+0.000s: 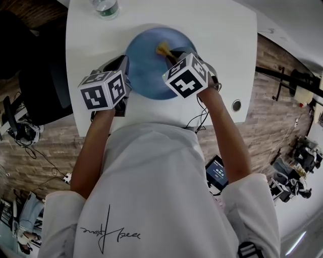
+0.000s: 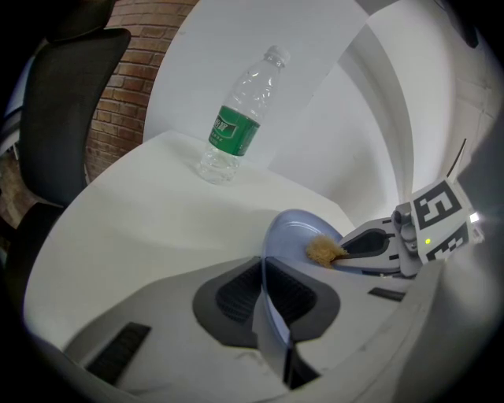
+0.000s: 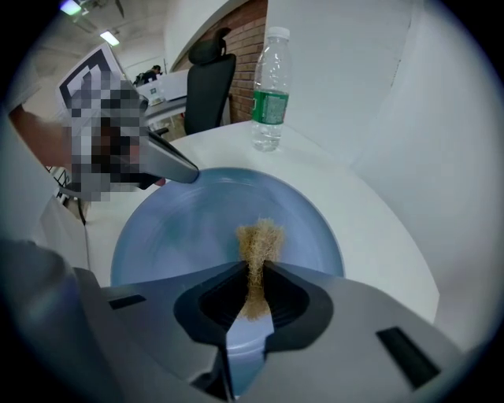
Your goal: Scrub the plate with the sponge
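Observation:
A blue plate (image 1: 149,65) lies on the white table (image 1: 222,40). My left gripper (image 1: 122,75) grips its left rim; in the left gripper view the plate's edge (image 2: 277,236) stands pinched between the shut jaws (image 2: 264,266). My right gripper (image 1: 172,55) is shut on a tan fibrous sponge (image 1: 163,49), which rests on the plate's far part. Seen in the right gripper view, the sponge (image 3: 258,240) sticks out of the jaws (image 3: 256,271) onto the plate (image 3: 189,228), with the left gripper (image 3: 169,163) at the plate's far left rim.
A clear water bottle with a green label (image 1: 106,7) stands upright at the table's far edge, beyond the plate (image 2: 236,118). A black office chair (image 1: 45,85) is left of the table. The table's near edge runs just below both grippers.

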`<state>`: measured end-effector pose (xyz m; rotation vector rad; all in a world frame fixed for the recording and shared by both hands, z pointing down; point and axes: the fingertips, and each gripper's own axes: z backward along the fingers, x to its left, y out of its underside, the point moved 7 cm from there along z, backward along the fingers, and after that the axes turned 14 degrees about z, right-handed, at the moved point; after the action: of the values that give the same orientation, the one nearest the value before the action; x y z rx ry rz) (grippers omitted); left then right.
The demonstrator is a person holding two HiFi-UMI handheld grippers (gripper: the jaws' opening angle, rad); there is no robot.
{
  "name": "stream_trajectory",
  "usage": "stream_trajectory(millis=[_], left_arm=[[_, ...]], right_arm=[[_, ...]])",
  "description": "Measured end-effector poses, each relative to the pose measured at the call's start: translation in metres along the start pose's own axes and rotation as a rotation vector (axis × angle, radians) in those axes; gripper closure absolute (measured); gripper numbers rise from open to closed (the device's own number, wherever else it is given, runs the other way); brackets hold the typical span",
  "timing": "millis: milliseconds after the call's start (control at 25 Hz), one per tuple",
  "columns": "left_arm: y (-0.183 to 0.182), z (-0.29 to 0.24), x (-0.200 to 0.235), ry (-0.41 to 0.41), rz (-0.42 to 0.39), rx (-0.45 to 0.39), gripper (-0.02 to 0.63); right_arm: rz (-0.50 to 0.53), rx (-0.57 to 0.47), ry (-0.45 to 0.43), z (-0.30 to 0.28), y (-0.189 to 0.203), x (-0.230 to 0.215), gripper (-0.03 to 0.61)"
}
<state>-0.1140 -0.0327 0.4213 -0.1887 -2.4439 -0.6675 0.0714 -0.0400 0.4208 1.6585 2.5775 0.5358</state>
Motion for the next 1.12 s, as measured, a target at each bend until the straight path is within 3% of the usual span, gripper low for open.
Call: stream_trajectory(millis=[360,920,1120], left_arm=[[-0.001,-0.001,0.001,0.001,0.000,-0.003,0.598],[0.000,-0.002,-0.001,-0.003,-0.004,-0.008,0.598],[0.001,-0.002,-0.002,-0.015,-0.068,-0.021,0.595]], right_arm=[[0.044,-0.042,-0.031,0.001,-0.007,0.022,0.537],[0.075,-0.066,-0.146,0.007,-0.008,0.059,0.537],[0.080,-0.064,-0.176,0.009,-0.007,0.070,0.537]])
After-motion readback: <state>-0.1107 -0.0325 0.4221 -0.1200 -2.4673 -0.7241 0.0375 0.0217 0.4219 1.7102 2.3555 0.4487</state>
